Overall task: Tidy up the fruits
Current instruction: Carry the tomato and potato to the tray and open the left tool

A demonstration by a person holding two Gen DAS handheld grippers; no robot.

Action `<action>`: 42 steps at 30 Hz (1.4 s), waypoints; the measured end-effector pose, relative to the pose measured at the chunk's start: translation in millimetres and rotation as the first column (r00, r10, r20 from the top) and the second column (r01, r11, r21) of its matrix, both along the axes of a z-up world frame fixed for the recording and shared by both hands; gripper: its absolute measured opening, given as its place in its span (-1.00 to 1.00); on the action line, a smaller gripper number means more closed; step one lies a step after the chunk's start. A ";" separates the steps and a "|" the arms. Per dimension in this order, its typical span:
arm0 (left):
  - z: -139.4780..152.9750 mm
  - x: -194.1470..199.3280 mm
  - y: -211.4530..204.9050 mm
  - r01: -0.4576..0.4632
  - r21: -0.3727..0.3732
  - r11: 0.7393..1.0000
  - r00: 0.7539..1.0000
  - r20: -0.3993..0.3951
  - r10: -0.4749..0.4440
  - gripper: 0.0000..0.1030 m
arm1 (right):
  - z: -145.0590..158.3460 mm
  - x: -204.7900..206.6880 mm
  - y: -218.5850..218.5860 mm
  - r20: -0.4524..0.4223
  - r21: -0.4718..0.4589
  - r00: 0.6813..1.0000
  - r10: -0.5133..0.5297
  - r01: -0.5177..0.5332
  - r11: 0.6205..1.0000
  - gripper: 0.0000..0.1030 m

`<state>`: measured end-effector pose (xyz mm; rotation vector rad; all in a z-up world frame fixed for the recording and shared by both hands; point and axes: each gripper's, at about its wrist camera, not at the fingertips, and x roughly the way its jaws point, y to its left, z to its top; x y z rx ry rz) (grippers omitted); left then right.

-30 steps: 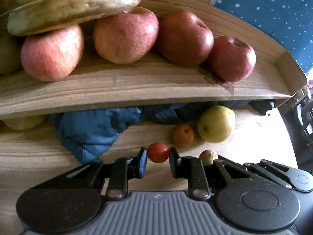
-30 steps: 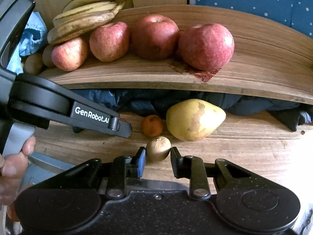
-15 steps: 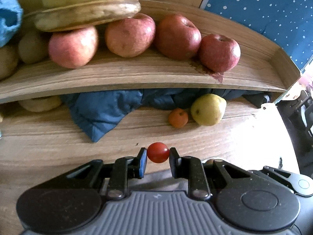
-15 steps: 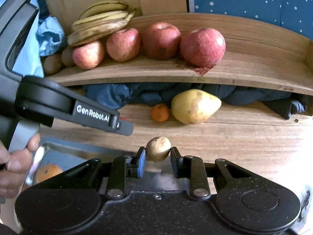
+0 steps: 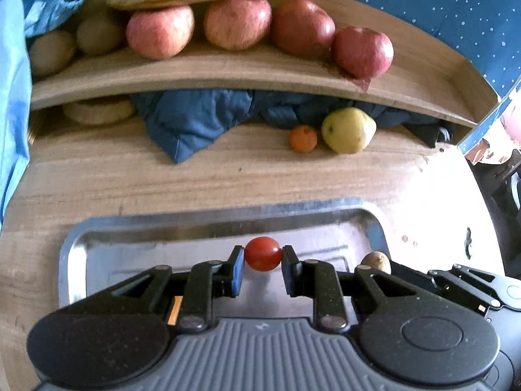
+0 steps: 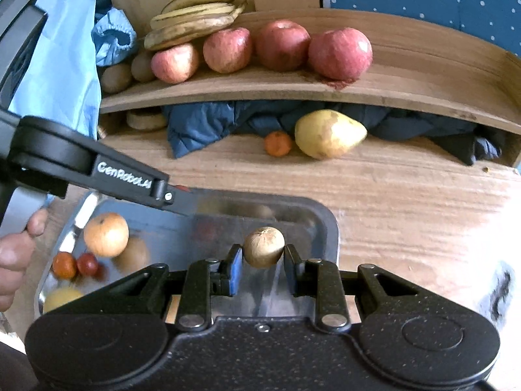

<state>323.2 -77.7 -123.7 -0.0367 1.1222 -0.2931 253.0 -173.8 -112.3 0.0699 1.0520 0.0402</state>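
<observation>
My left gripper (image 5: 262, 260) is shut on a red cherry tomato (image 5: 263, 253) and holds it over a metal tray (image 5: 202, 228). My right gripper (image 6: 263, 260) is shut on a small brown round fruit (image 6: 263, 246), over the tray's right end (image 6: 329, 224); that fruit also shows in the left wrist view (image 5: 376, 261). In the tray lie an orange-tan fruit (image 6: 105, 234), two small red-orange fruits (image 6: 64, 264) and a yellow one (image 6: 62, 296). A yellow pear (image 6: 329, 134) and a small orange (image 6: 277, 143) lie on the table near the shelf.
A wooden shelf (image 5: 228, 75) holds several red apples (image 5: 237, 21), bananas (image 6: 195, 16) and brown kiwis (image 5: 52, 52). A dark blue jacket (image 5: 192, 120) is stuffed under it. Light blue cloth (image 6: 62, 65) hangs at the left. The left gripper's arm (image 6: 97, 169) crosses the right wrist view.
Both grippers have pulled back from the shelf with their fruits held. The metal tray has come into view under them.
</observation>
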 end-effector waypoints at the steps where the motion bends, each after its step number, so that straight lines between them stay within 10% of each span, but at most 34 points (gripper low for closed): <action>1: -0.5 -3.1 1.1 -0.002 0.001 1.000 1.000 -0.002 0.002 -0.49 | 0.0 -2.7 -0.1 -0.002 -0.002 1.000 0.002 -0.002 1.000 -0.44; 37: -2.6 -56.0 14.2 0.008 0.046 0.999 0.996 -0.094 -0.004 -0.46 | -4.1 -59.1 19.1 -0.080 -0.034 0.995 0.058 -0.061 0.998 -0.39; 42: 7.2 -62.9 17.8 -0.013 0.063 0.998 0.998 -0.059 0.017 0.12 | 1.7 -64.4 21.9 -0.070 -0.044 0.995 0.067 -0.071 0.997 -0.17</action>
